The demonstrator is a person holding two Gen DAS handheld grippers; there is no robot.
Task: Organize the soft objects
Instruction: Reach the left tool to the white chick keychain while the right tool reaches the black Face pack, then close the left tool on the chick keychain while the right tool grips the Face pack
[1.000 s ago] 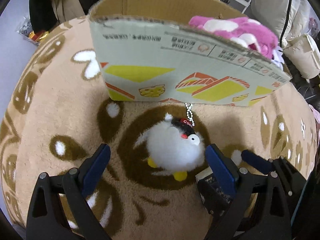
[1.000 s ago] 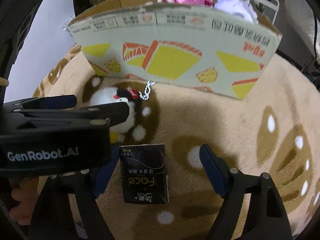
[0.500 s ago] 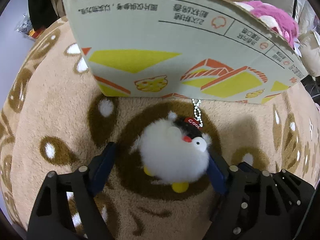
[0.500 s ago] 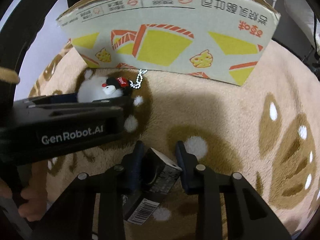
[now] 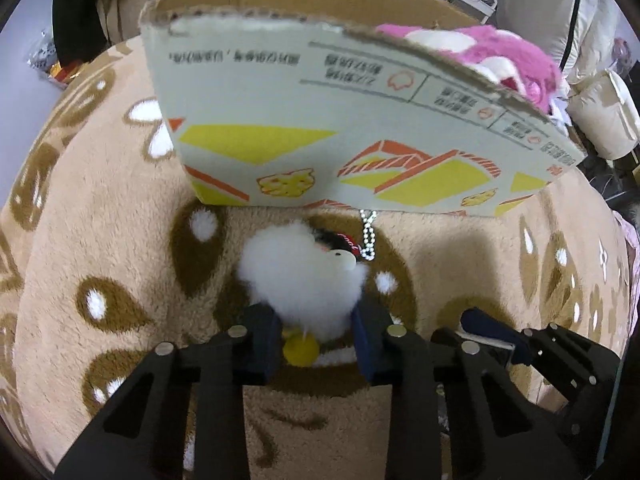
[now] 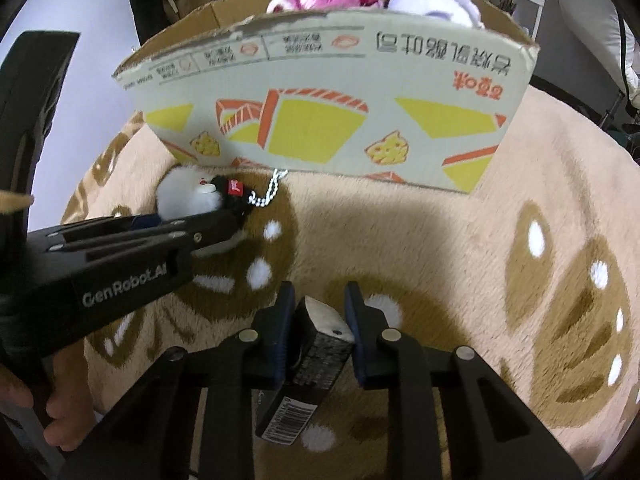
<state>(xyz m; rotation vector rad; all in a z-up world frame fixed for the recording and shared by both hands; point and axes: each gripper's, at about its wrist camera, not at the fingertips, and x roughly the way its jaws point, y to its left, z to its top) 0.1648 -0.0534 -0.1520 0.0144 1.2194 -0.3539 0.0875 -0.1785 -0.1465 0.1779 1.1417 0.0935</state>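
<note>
My left gripper [image 5: 316, 336] is shut on a white fluffy penguin keychain plush [image 5: 300, 276] with a black cap, yellow feet and a bead chain, held just above the rug before the cardboard box [image 5: 320, 120]. The plush also shows in the right wrist view [image 6: 192, 196]. My right gripper [image 6: 318, 332] is shut on a black tissue pack [image 6: 312, 368], lifted off the rug. The box [image 6: 320, 100] holds a pink plush [image 5: 480, 56] and a lilac plush [image 6: 432, 0].
A beige rug with brown patterns [image 6: 520, 280] covers the surface. The left gripper body [image 6: 100, 264] lies left in the right wrist view. White cushions and a metal rack [image 5: 600, 120] stand behind the box.
My left gripper closed on the penguin plush and lifted it slightly. My right gripper stayed shut on the tissue pack and raised it; both views pulled back from the box.
</note>
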